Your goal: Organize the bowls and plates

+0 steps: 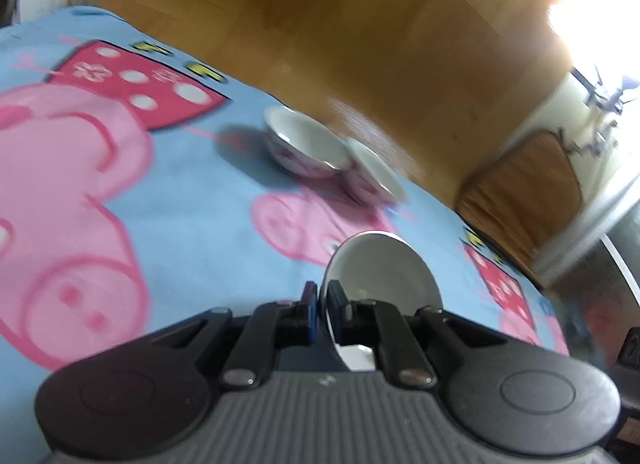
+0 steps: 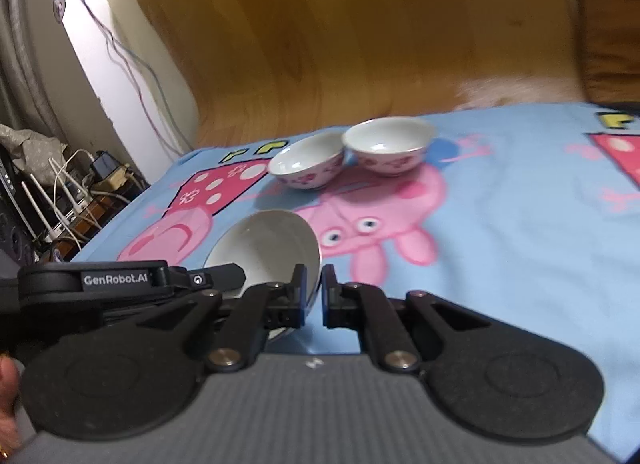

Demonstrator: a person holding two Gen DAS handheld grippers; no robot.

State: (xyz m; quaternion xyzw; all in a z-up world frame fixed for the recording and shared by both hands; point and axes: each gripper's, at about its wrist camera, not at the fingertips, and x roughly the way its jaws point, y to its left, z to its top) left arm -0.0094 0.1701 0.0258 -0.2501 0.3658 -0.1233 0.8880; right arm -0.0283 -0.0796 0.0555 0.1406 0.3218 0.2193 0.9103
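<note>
Gripping the rim of a plain white ceramic bowl (image 1: 380, 276), my left gripper (image 1: 323, 304) sits at the lower centre of the left wrist view, its blue-edged pads pressed on either side of the thin wall, the bowl tipped up on edge so its hollow faces right. Above it, in the middle of the frame, two white bowls with pink flower patterns (image 1: 304, 144) lie touching each other on the light blue cartoon-pig blanket (image 1: 180, 204), close to its far edge, with the wooden floor (image 1: 360, 24) beyond. In the right wrist view, my right gripper (image 2: 314, 296) at lower centre pinches the right rim of the same plain bowl (image 2: 268, 248), which tilts to the left of my pads; my left gripper (image 2: 224, 276) reaches in from the left edge onto the bowl's opposite rim. Both patterned bowls (image 2: 348, 156) stand side by side in the upper centre, rims touching. Cables and white router antennas (image 2: 68, 192) clutter the left edge.
</note>
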